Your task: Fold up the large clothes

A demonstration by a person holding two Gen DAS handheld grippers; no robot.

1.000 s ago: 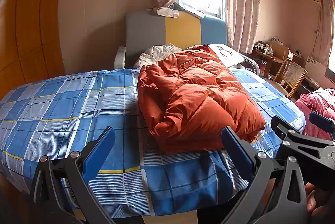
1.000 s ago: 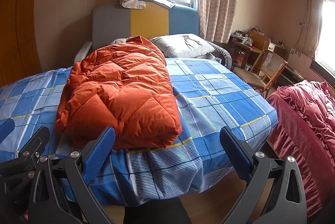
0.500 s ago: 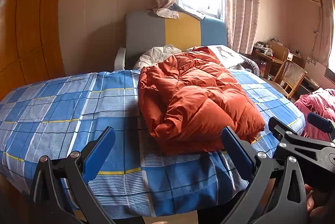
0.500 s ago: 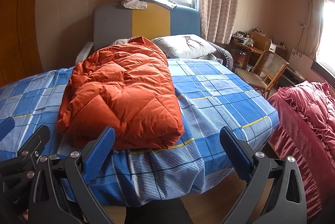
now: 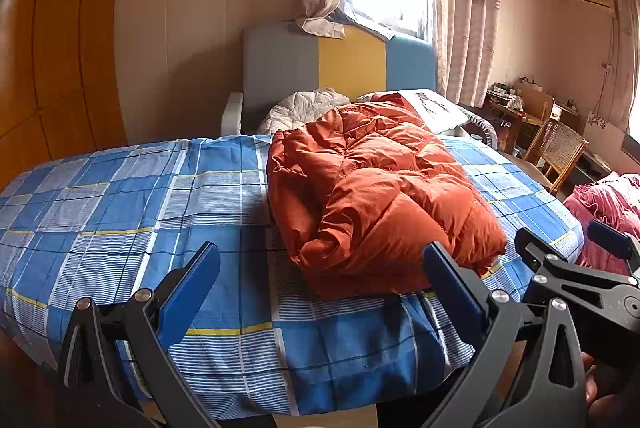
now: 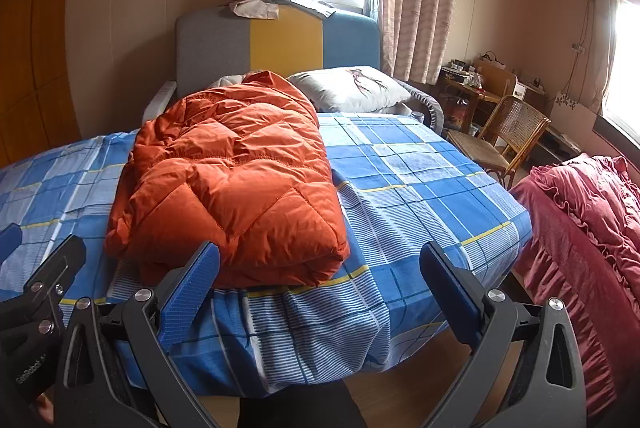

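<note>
Both hand-held grippers, left (image 5: 320, 284) and right (image 6: 320, 284), gape wide, empty, before the folded orange jacket (image 6: 232, 184)

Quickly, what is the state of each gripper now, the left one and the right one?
Left gripper: open, holding nothing, short of the orange down jacket.
Right gripper: open, holding nothing.
</note>
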